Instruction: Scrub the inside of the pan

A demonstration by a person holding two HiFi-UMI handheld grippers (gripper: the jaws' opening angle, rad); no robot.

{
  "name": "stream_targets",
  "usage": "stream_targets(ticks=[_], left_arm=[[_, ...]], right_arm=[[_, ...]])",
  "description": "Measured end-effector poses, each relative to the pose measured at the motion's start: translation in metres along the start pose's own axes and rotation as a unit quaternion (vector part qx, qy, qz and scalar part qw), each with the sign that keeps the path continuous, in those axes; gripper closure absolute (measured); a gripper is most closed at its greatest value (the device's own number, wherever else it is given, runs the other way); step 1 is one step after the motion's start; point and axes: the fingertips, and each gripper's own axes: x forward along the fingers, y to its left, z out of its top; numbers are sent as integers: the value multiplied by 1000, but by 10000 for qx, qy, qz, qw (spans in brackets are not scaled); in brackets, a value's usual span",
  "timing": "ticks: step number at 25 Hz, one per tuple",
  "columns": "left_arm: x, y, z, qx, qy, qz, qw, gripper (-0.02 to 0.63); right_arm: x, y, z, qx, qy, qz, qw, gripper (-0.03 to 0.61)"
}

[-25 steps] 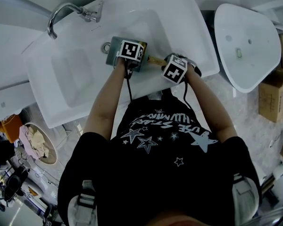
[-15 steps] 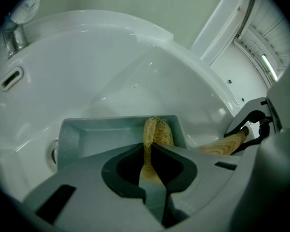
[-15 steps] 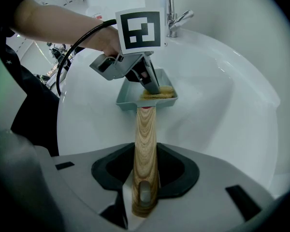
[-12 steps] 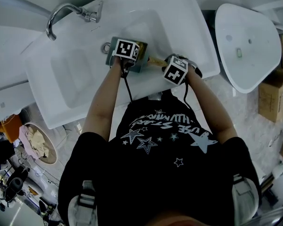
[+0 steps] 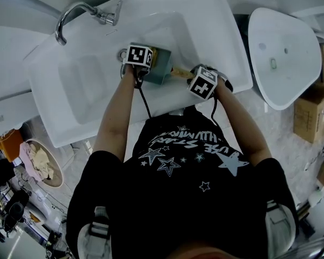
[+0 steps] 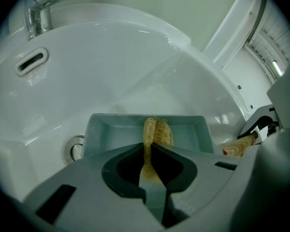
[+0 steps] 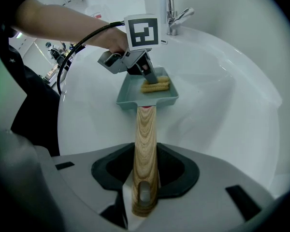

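A grey-green rectangular pan (image 5: 161,69) lies in the white sink (image 5: 86,90) near the drain (image 6: 76,149). Its wooden handle (image 7: 146,144) runs back between the jaws of my right gripper (image 7: 145,192), which is shut on it. My left gripper (image 6: 152,151) is shut on a yellow sponge (image 6: 157,132), whose tip rests on the floor of the pan (image 6: 111,132). In the right gripper view, the left gripper (image 7: 147,74) tilts down into the pan (image 7: 147,95) with the sponge (image 7: 155,86) under it. From above, the left gripper (image 5: 139,57) covers the pan's left part and the right gripper (image 5: 197,79) sits at the sink's front edge.
A chrome faucet (image 5: 78,15) stands at the sink's back left, with an overflow slot (image 6: 31,62) below it. A second white basin (image 5: 283,53) lies to the right and cardboard boxes (image 5: 313,109) beyond it. A basket of cloths (image 5: 43,166) is on the floor at left.
My left gripper has slid with the sponge a little toward the pan's left side, uncovering more of the pan's right part. The right gripper and handle have barely moved.
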Motion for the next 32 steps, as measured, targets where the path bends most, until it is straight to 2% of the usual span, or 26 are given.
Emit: stream_targets(ticks=[16, 25, 32], left_arm=[[-5, 59, -3, -463, -137, 591, 9971, 563], [-2, 62, -5, -418, -79, 695, 9967, 563], [-10, 54, -3, -703, -223, 695, 9949, 563]], right_arm=[[1, 1, 1, 6, 76, 79, 9999, 449], [1, 1, 1, 5, 97, 96, 9999, 449], [2, 0, 0, 80, 84, 68, 9999, 449]])
